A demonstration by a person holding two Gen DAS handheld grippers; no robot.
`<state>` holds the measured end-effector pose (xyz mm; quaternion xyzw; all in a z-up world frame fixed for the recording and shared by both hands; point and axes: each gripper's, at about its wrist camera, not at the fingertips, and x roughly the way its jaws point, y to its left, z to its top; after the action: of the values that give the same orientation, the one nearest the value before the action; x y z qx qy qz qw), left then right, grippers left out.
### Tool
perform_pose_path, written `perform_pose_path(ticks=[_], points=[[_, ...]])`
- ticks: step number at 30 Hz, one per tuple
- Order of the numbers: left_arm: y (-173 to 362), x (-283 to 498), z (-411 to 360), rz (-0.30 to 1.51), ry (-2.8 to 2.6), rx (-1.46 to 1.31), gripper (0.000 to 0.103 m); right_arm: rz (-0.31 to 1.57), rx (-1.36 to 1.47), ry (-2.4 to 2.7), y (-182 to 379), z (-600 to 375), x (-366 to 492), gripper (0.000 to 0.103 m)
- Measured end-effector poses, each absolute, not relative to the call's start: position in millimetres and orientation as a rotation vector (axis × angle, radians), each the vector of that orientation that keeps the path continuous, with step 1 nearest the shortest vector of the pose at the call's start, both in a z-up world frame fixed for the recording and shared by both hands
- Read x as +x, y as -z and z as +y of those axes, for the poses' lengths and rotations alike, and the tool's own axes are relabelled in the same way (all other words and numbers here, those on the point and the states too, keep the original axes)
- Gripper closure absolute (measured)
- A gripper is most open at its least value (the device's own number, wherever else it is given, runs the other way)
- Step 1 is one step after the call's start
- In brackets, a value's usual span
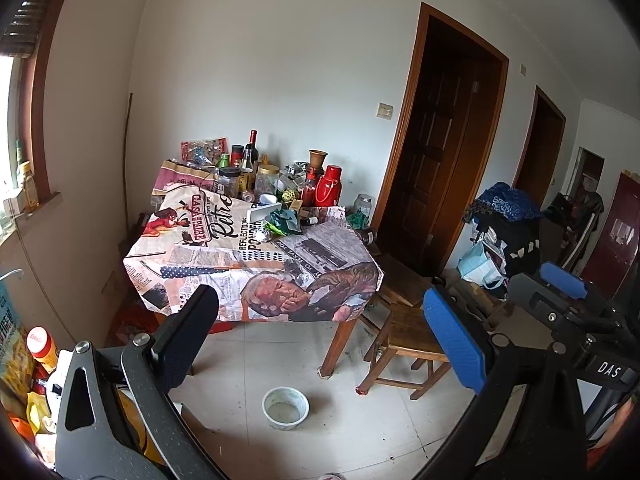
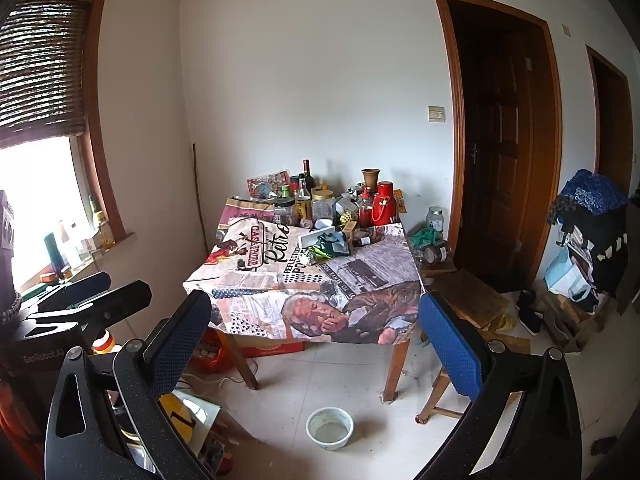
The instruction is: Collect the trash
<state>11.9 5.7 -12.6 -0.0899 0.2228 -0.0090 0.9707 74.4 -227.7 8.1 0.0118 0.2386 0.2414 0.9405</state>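
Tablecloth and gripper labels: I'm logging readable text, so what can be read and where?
"Retro", "CASA PADRE": tablecloth.
"REFLECTIONS": tablecloth, partly covered.
"DAS": tag on right gripper.
"GenRobot.AI": left gripper.
Red-capped container, bottle labels: too blurred.

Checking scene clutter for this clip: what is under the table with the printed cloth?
Under the table, a red box and a red bag sit on the floor; a white bowl stands in front. The hanging cloth hides anything farther back.
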Motion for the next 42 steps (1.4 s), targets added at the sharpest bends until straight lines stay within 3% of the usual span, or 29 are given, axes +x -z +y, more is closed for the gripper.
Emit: perform_pose_path(ticks=[42], points=[[11, 16, 16, 0.462, 0.007, -0.178, 0.000, 0.504, 0.005, -0.519, -7, -209, 80, 0.000]])
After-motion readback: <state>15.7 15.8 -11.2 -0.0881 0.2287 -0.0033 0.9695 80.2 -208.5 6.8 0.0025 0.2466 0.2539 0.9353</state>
